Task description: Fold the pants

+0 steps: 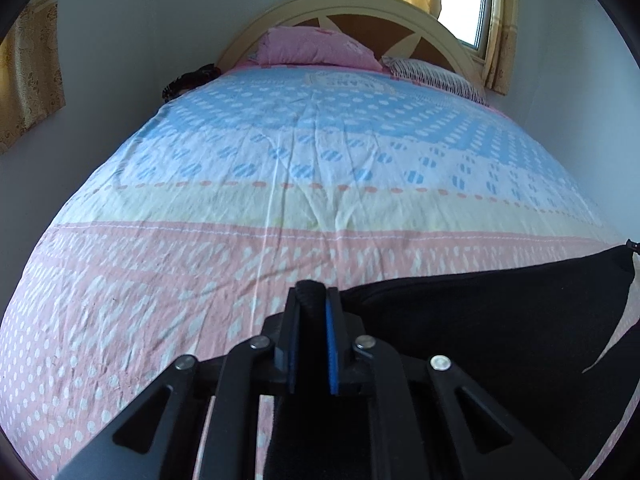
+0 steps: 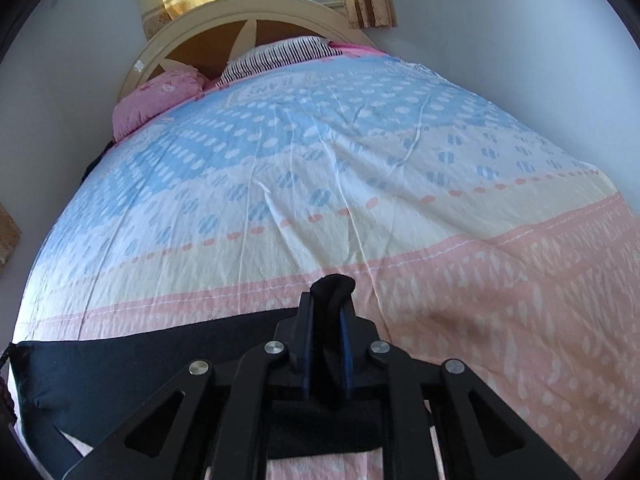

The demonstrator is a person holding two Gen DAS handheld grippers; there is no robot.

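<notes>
In the left wrist view, the black pants (image 1: 500,320) lie on the near, pink end of the bed sheet (image 1: 280,160), their long axis running crosswise from the gripper toward the right edge of the frame. The cloth is soft, matte and dark, with a straight upper edge. The left gripper (image 1: 314,300) is clamped on a bunched fold of this fabric, which bulges out between the blue-lined pads (image 1: 331,336). In the right wrist view, the pants (image 2: 120,368) stretch as a dark band from the gripper out to the left, across the wrinkled, dotted sheet (image 2: 320,160). The right gripper (image 2: 332,300) pinches a rounded tuft of the same black cloth, which pokes up past its fingertips.
</notes>
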